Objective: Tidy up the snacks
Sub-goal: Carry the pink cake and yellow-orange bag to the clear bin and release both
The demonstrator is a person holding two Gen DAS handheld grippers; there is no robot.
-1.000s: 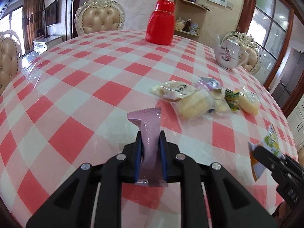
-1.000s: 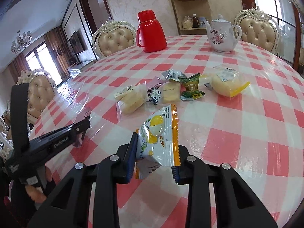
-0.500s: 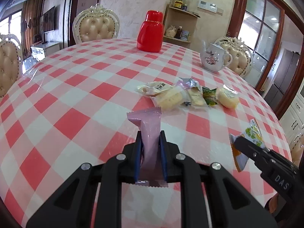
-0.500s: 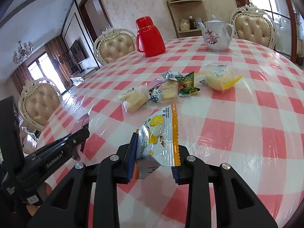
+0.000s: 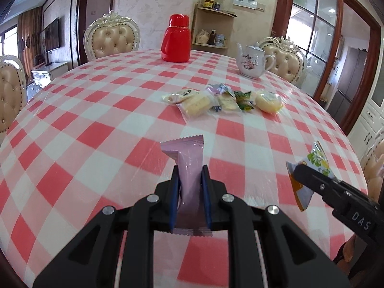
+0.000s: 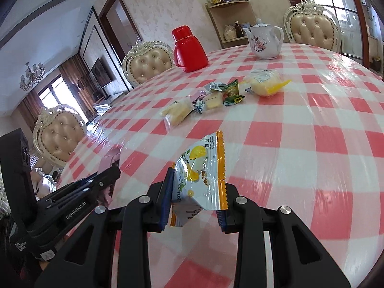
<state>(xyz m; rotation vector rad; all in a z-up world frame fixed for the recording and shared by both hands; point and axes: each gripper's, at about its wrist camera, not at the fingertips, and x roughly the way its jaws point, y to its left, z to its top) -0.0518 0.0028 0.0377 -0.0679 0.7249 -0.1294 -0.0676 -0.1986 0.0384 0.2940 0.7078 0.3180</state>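
My left gripper [image 5: 190, 171] is clamped on a pink packet [image 5: 186, 160]; the blue pads [image 5: 174, 187] press its sides, with the jaws nearly together. The packet stands upright between the fingers, its crimped top fanned out above them and its bottom seal poking out below. It hangs clear above the table [image 5: 72, 124].

My right gripper [image 6: 195, 180] grips a yellow-and-white snack bag [image 6: 199, 170], jaws a little wider than the left pair. The bag sits tilted, orange edge toward the right pad, top corner free above the fingers. From the left camera I see that bag [image 5: 309, 168] side-on in the right gripper's [image 5: 297, 170] tip, to my right and just above the cloth.

The other snacks [image 5: 220, 100] lie in a loose row further out on the table, well apart from both tools: pale cakes in clear wrap, a green packet [image 6: 232, 91], a round yellow cake [image 6: 264, 84]. Beyond them stand a red flask [image 5: 176, 39] and a teapot [image 5: 252, 62].
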